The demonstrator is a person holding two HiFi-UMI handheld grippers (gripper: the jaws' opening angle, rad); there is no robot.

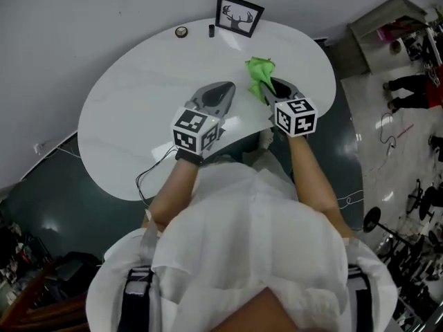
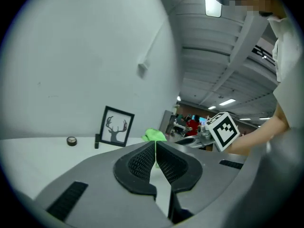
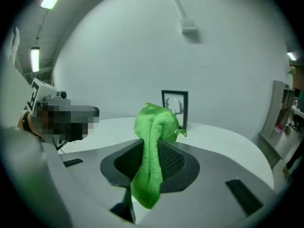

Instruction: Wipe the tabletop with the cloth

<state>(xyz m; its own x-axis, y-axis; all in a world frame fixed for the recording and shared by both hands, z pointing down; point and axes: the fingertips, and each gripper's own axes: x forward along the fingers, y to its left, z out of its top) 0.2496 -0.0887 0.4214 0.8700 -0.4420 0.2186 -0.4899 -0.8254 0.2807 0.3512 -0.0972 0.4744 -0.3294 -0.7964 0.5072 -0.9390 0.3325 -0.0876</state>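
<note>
White tabletop [image 1: 138,95] below; right tool [image 3: 150,146] pinches green cloth [image 3: 153,122].

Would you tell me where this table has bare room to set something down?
Bare: the left half of the tabletop, beyond the left gripper. Crowded: the far edge by the picture frame, and where the right gripper holds the cloth.

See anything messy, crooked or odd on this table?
Nothing spilled or broken. Only the green cloth is bunched up, pinched by the right gripper instead of lying flat on the table. The picture frame stands upright.
</note>
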